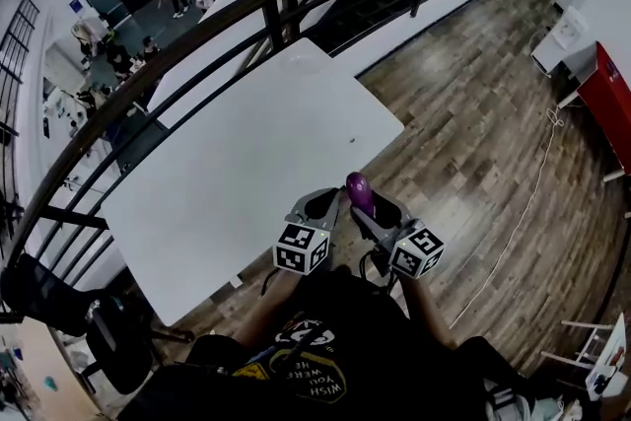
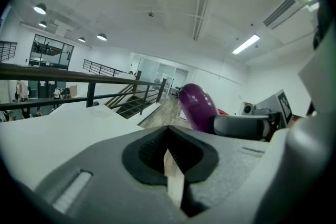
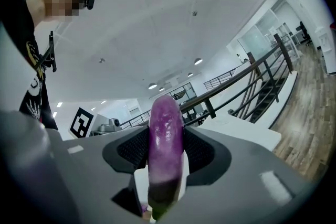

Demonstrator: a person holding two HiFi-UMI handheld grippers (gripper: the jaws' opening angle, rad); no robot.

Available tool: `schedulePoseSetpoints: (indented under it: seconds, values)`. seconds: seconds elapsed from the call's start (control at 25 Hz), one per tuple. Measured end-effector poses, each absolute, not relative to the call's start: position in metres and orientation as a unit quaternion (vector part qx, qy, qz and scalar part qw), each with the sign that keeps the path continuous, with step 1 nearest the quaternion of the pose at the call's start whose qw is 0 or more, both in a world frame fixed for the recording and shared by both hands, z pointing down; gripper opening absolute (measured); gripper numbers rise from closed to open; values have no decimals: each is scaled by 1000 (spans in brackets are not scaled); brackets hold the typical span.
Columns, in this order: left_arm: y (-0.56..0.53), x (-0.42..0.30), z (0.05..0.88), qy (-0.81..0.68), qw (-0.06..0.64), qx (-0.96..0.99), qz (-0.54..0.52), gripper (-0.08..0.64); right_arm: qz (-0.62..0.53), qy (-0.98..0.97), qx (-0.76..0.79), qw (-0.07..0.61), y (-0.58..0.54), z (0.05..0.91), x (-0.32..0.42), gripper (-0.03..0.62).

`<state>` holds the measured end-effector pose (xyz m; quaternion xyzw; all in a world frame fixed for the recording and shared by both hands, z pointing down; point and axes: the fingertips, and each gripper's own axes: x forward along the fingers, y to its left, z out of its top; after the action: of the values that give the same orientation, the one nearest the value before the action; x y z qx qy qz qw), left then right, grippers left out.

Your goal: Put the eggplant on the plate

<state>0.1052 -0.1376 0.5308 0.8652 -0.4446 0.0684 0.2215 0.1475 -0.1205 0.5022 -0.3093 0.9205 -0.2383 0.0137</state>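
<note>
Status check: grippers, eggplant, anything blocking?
Right hand-held gripper shut on eggplant, upright. Left hand-held gripper shut, empty. Table path open; plate faint, far end.

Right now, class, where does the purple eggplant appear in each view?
Head view: purple eggplant just below centre, upright in the right gripper.
Left gripper view: right of centre, past this gripper's own fingers.
Right gripper view: centre, upright between the fingers.
Shared landmark: black metal railing beyond the white table.

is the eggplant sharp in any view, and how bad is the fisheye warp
Right gripper view: eggplant close, slightly soft, sheen on its skin. Head view: heavy fisheye bows the railing; eggplant small. Left gripper view: dark vignette corners, bright ceiling lights.
</note>
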Motion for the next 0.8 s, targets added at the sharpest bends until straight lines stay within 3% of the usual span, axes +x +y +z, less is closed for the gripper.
schedulePoseSetpoints:
  seconds: [0.8]
  values:
    - [-274,15,567,-481,273,831,52,5,-254,923,-282,-64,-258,538,60,216]
